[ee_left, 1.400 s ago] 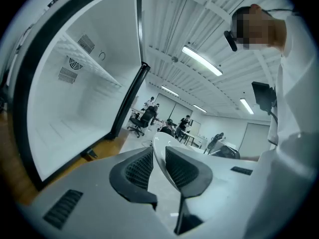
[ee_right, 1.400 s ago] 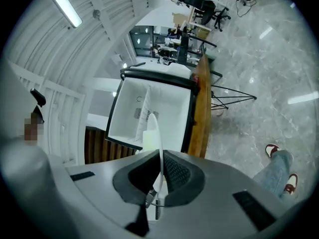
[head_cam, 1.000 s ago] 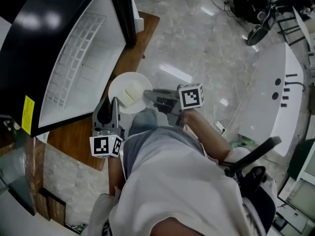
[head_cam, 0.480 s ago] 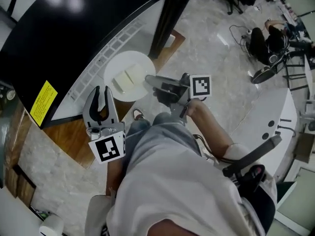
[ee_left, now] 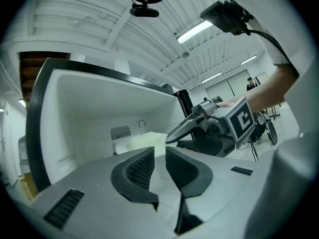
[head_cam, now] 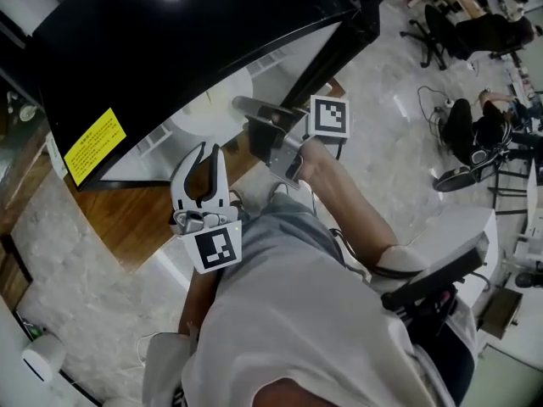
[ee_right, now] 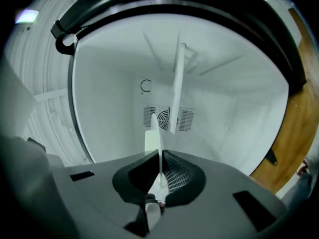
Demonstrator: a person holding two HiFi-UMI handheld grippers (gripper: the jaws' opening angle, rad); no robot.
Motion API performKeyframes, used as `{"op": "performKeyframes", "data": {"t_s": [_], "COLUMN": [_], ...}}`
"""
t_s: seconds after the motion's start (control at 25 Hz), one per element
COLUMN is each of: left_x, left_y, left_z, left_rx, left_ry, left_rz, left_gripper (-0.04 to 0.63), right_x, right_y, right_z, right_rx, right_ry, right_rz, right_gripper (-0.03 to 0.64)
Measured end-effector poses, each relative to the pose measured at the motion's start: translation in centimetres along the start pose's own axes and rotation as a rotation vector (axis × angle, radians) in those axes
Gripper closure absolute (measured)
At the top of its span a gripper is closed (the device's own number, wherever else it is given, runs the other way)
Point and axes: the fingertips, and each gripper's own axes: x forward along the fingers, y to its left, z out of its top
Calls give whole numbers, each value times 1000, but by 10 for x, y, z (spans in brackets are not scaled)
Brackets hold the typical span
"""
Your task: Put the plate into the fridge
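Now the right gripper [head_cam: 244, 107] is clamped on the rim of the round white plate [head_cam: 208, 115], at the mouth of the white-lined black fridge [head_cam: 195, 24]. Nearer, the left gripper [head_cam: 208, 153] has its jaws apart, empty.

We are wearing a loose white short-sleeved cloth shirt [head_cam: 322, 329] and grey-blue trousers [head_cam: 280, 227] creasing at the knees.

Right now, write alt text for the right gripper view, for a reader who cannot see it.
The right gripper, jaws shut on the rim of a white plate seen edge-on, points into the white fridge. A vent grille sits on its back wall; wooden floor shows at the right.
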Motion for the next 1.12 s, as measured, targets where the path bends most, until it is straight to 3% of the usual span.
{"op": "performKeyframes", "data": {"t_s": [0.28,0.88,1.0,1.12], "left_x": [34,61,64,69], "left_y": [-12,-18,-7,6], "left_z": [4,8,6,-2], "left_rx": [-13,-118,-148,-175], "left_ry": [-16,-35,-30,-13], "left_rz": [-6,-41,-19,6], "left_gripper": [519,554,554,554], "right_x": [17,26,25,17], "right_y": [-7,7,21,30], "right_z": [2,5,-2,-5], "right_rx": [1,-90,-127,-175], "right_ry": [44,102,142,149], "right_rz": [-78,-13,47,80], "right_gripper": [593,570,477,456]}}
